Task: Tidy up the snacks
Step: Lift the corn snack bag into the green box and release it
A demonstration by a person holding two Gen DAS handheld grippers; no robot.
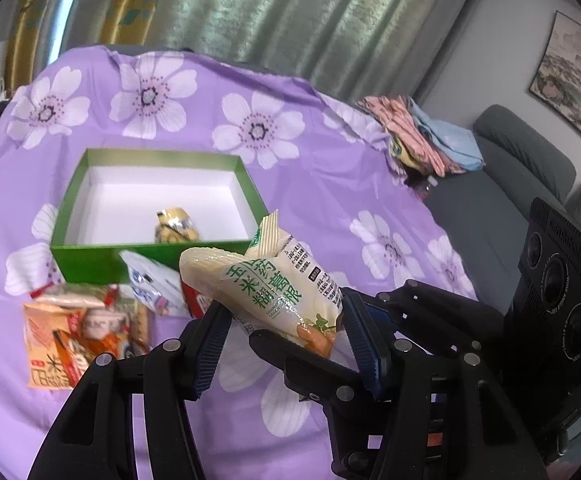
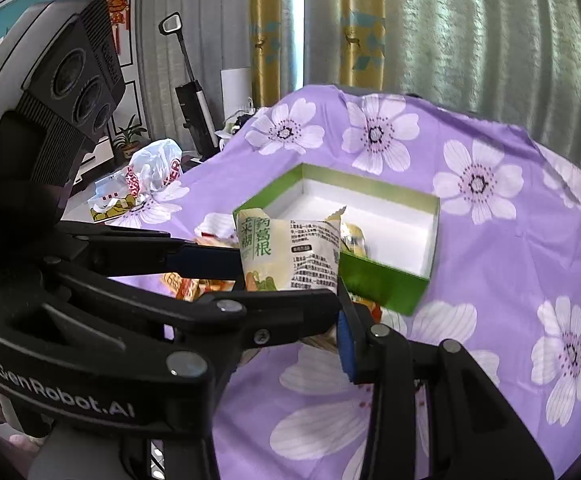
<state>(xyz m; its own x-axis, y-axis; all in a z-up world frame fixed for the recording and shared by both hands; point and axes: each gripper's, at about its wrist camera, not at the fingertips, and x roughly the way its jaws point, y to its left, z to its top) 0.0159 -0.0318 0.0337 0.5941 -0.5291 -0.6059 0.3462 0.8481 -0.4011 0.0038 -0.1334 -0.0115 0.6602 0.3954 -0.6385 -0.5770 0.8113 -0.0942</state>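
A cream snack packet with green lettering (image 1: pixel 266 280) hangs above the purple flowered cloth, just in front of a green box (image 1: pixel 90 258) with a white inside. My left gripper (image 1: pixel 282 320) stands around the packet with its pads at the packet's sides. My right gripper (image 2: pixel 290 280) also reaches the packet's (image 2: pixel 290 256) lower end, its fingers crossing the left gripper's. A small yellow wrapped snack (image 1: pixel 176 226) lies inside the box (image 2: pixel 382 284). Which gripper bears the packet is unclear.
Several loose snack packets (image 1: pixel 86 328) lie on the cloth left of the box front. Folded clothes (image 1: pixel 422 136) sit at the far right edge by a grey sofa (image 1: pixel 510 200). A plastic bag (image 2: pixel 150 172) lies off the left side.
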